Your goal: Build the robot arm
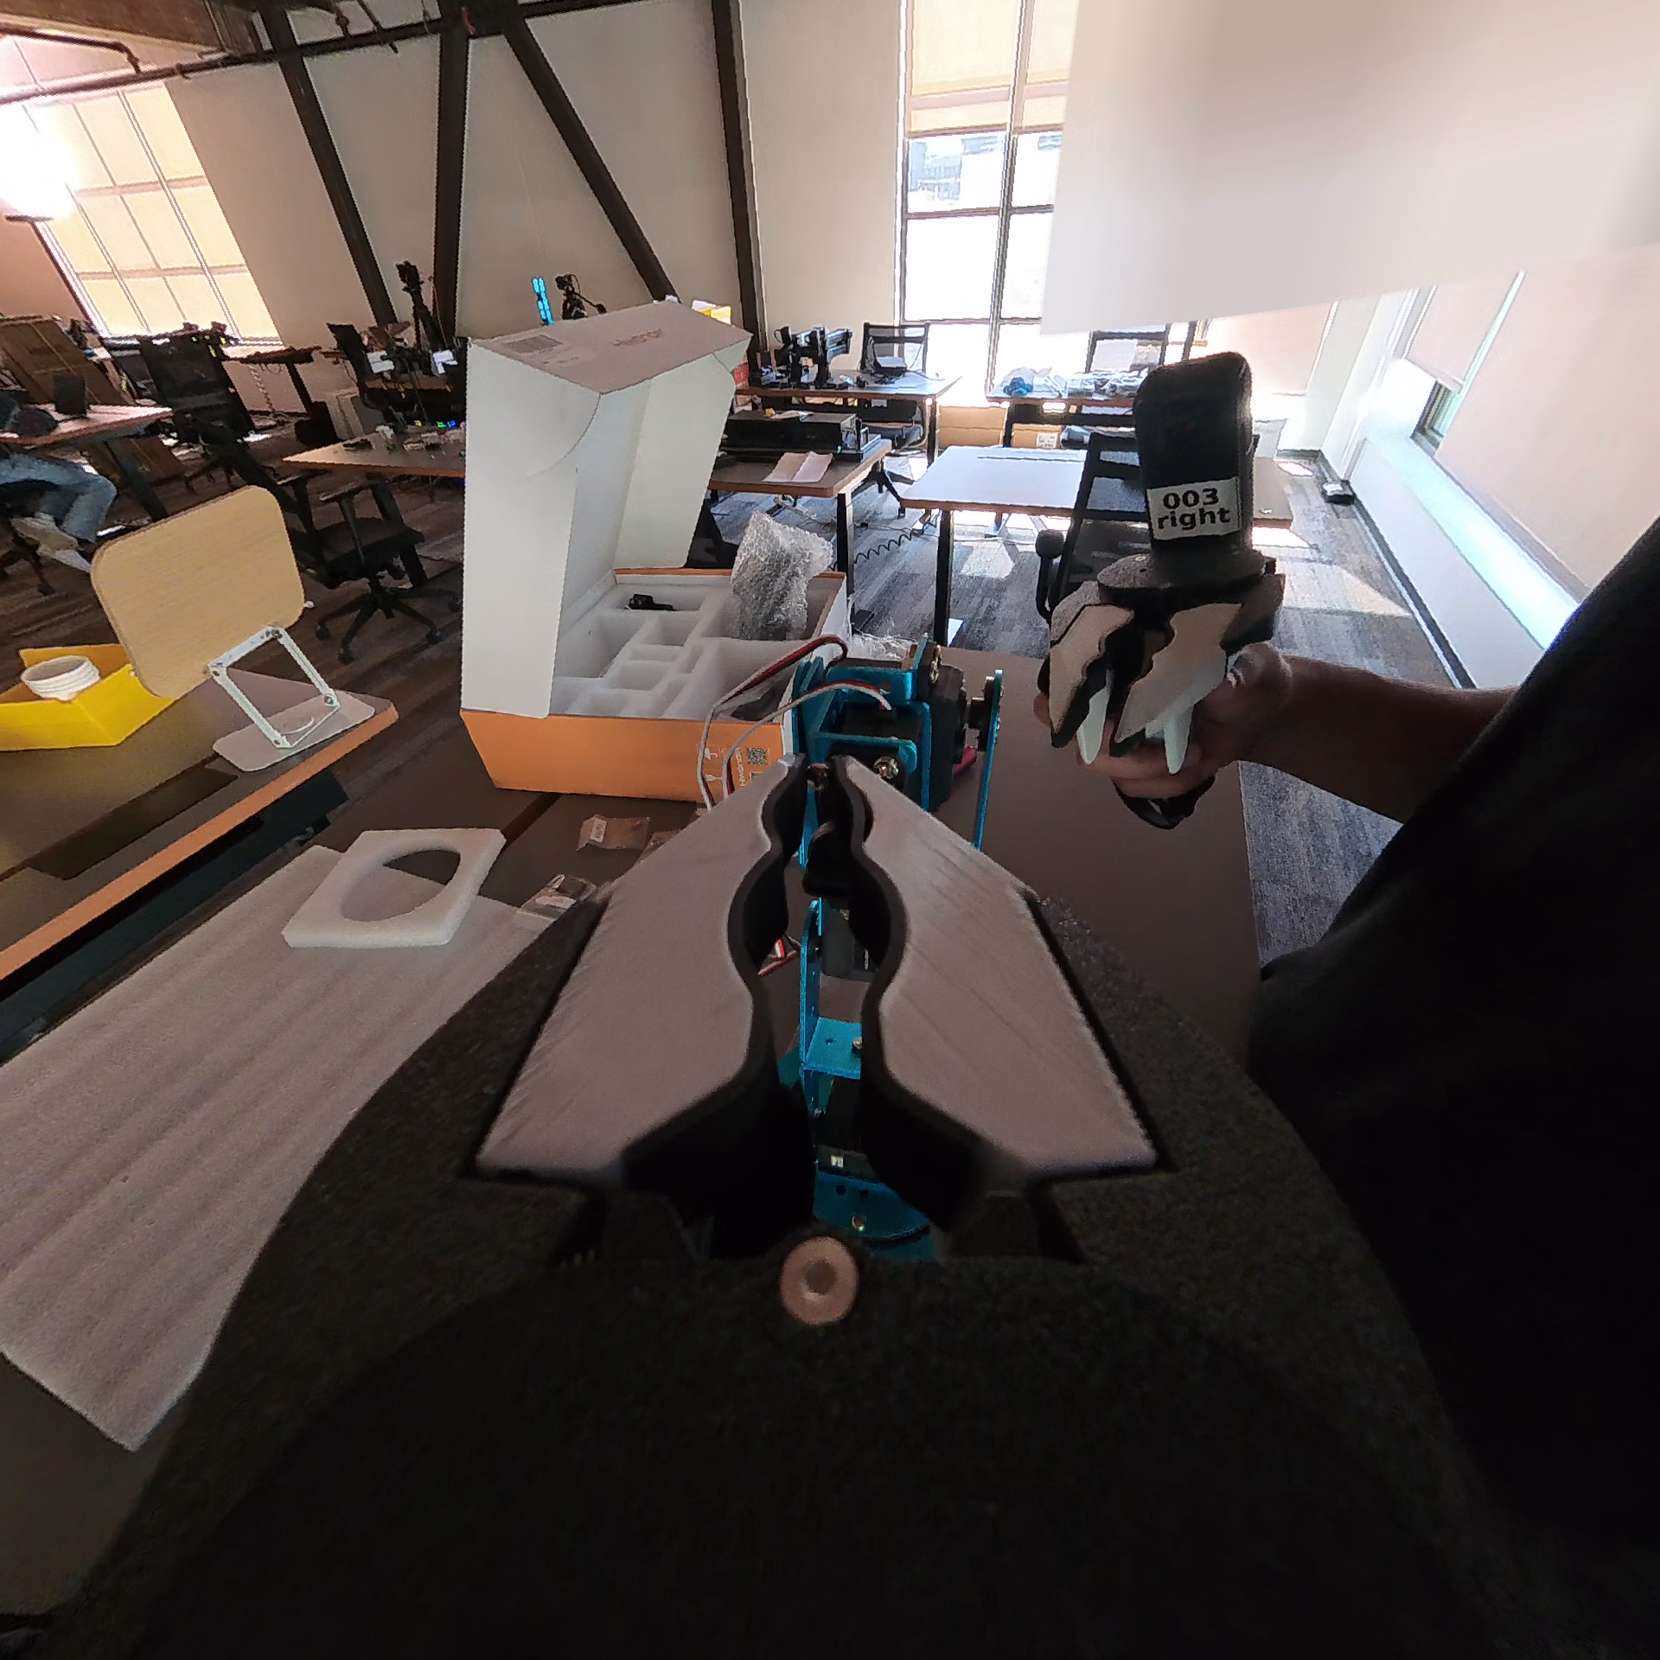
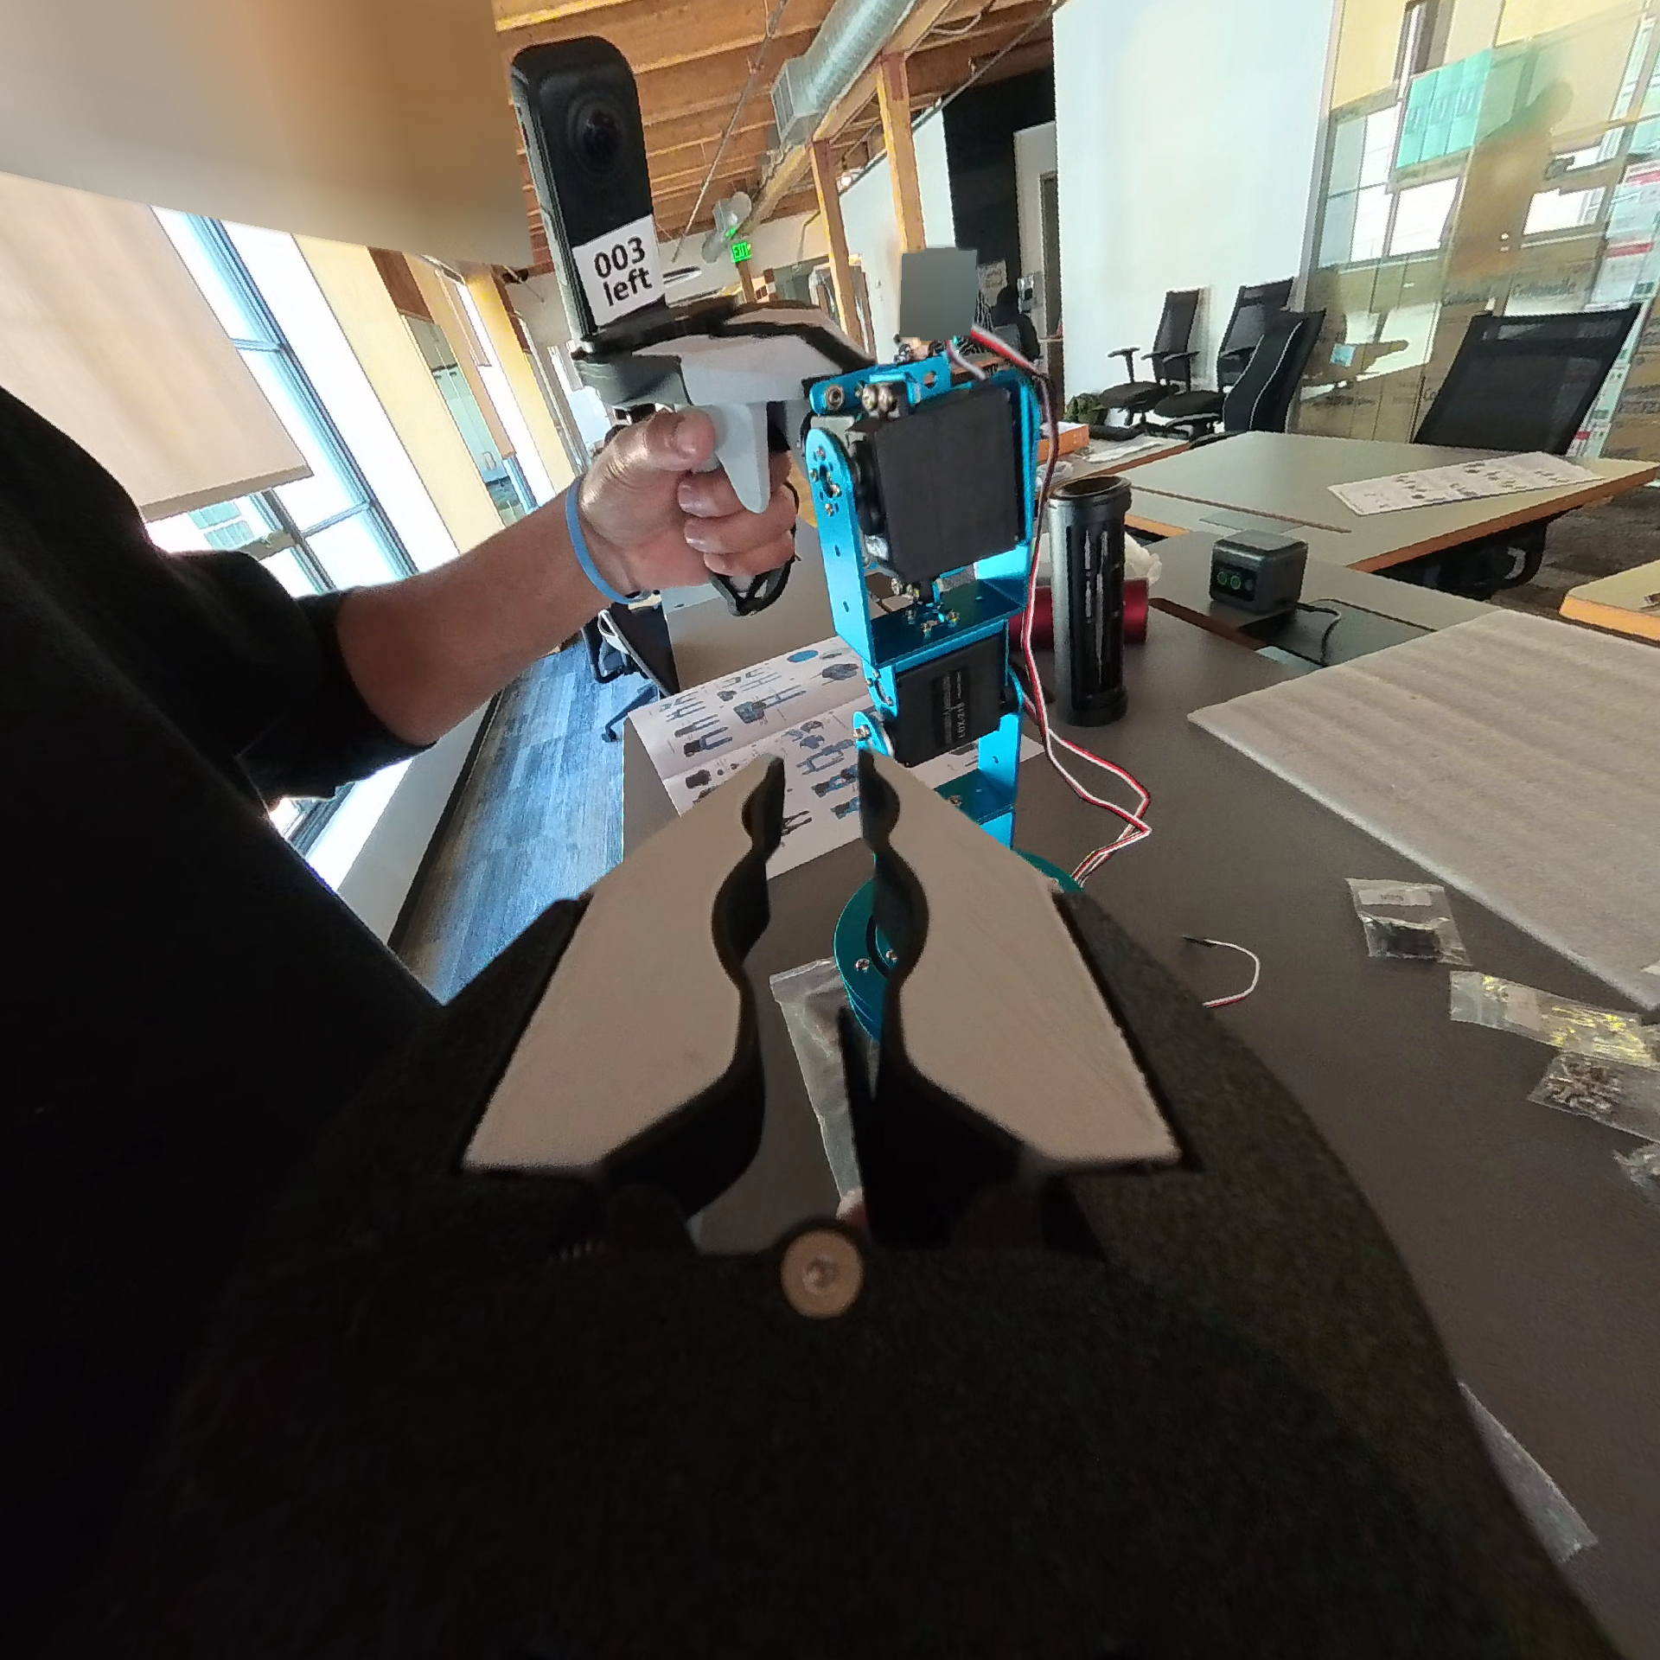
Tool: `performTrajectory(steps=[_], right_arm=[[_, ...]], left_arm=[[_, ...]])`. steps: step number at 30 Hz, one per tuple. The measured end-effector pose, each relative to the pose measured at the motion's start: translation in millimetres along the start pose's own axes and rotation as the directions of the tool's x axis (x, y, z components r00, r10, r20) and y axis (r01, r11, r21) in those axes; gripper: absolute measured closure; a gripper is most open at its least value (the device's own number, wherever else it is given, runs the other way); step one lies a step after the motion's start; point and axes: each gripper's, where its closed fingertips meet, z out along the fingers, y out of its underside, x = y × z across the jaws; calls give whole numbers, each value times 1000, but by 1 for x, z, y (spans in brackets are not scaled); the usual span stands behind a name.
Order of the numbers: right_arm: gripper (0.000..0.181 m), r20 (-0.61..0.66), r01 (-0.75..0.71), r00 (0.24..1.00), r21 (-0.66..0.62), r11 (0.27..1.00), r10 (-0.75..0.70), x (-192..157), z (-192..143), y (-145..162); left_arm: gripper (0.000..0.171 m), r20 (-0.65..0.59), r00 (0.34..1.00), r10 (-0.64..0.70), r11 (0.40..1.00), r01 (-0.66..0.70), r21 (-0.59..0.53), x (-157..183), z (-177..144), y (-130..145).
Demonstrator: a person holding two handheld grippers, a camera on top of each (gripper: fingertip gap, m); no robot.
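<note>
A blue metal robot arm kit with black servos and red-white wires stands upright on a round blue base on the dark table. My left gripper is closed on the arm's top bracket. It also shows in the right wrist view, held by a hand at the arm's top. My right gripper is slightly open and empty, just in front of the arm's lower part. It also shows in the left wrist view, to the right of the arm. A silver bag lies on the table below its fingers.
An open white and orange box with a foam insert stands behind the arm. A foam sheet and a foam ring lie at the left. An instruction sheet, a black cylinder and small parts bags lie around the arm. Spacing between my two grippers at the tips: around 15 cm.
</note>
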Motion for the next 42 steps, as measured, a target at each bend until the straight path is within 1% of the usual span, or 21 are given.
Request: performTrajectory(steps=[7, 13, 21, 30, 40, 42], right_arm=[[166, 15, -20, 1000, -19, 1000, 20, 2, 4, 7], [166, 21, -18, 1000, -39, 999, 19, 4, 7, 10], [165, 32, -22, 999, -49, 999, 24, 4, 8, 12], [166, 39, -21, 999, -57, 998, 23, 3, 8, 15], [166, 31, -28, 999, -42, 999, 29, 5, 4, 17], [166, 29, -31, 999, -39, 999, 33, 6, 3, 18]], left_arm=[[167, -8, 1000, -28, 999, 28, 38, 3, 1, -2], [167, 3, 999, -33, 999, 33, 29, 4, 1, 3], [167, -4, 999, -32, 999, 32, 23, 4, 0, 2], [167, -50, 998, -36, 999, 35, -37, 5, 1, 3], [167, -72, 997, 19, 991, -28, -132, 5, 3, 2], [167, -79, 997, 11, 990, -22, -138, 6, 5, 2]])
